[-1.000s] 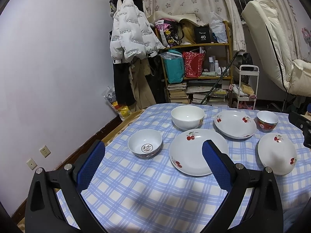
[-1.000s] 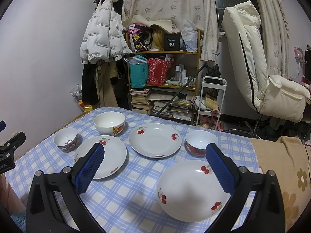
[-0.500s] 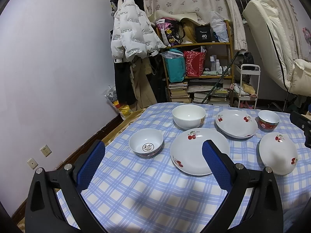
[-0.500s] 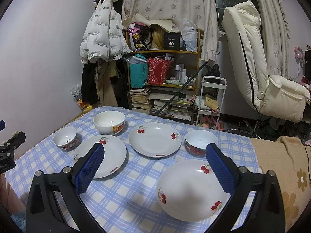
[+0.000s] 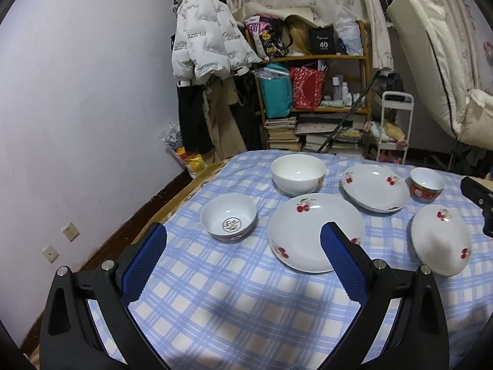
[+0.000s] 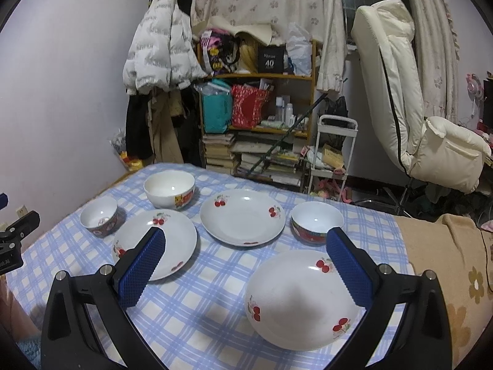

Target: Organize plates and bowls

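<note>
On the blue checked tablecloth lie three white cherry-print plates: a left one, a far one and a near right one. A large white bowl, a small blue-rimmed bowl and a small red bowl stand among them. My left gripper is open and empty above the near table edge. My right gripper is open and empty, just short of the near right plate.
A beige flowered blanket covers the table's right side. Beyond the table stand a cluttered shelf, a white cart, a hanging white jacket and a cream recliner. A wall runs along the left.
Both grippers have hardly moved; the left view has drifted very slightly. The dishes lie where they were.
</note>
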Demonstrator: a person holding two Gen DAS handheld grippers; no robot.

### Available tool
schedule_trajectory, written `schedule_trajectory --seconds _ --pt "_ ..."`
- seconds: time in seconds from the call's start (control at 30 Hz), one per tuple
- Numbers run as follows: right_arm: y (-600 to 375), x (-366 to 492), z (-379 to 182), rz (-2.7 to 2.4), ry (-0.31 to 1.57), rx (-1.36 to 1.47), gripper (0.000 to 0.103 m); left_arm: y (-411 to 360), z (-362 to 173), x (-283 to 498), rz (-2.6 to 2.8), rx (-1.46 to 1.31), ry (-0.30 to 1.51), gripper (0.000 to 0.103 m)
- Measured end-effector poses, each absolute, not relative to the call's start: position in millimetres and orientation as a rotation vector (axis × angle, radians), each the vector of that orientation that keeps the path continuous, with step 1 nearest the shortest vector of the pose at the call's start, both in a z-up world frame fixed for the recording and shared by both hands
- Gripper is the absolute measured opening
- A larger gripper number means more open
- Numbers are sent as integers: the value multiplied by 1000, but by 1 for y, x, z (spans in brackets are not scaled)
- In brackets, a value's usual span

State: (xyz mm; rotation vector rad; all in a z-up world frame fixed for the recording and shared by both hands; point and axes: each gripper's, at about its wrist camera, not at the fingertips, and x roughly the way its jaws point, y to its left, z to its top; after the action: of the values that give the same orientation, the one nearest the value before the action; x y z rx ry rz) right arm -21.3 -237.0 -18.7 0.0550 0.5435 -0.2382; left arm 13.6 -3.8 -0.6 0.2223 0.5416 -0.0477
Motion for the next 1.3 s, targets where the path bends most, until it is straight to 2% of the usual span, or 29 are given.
schedule_trajectory --seconds 0.3,0.6,1.03,1.3 --pt "-221 12 -6 -187 591 18 103 -14 9 49 -29 232 619 99" --pt "-212 58 -17 -123 662 58 103 -20 4 103 -32 217 752 99" --pt "-208 123 -31 -44 709 95 103 -17 -41 153 -9 132 869 99" --pt "-211 154 -62 -40 784 111 101 -7 -71 171 44 78 943 99"
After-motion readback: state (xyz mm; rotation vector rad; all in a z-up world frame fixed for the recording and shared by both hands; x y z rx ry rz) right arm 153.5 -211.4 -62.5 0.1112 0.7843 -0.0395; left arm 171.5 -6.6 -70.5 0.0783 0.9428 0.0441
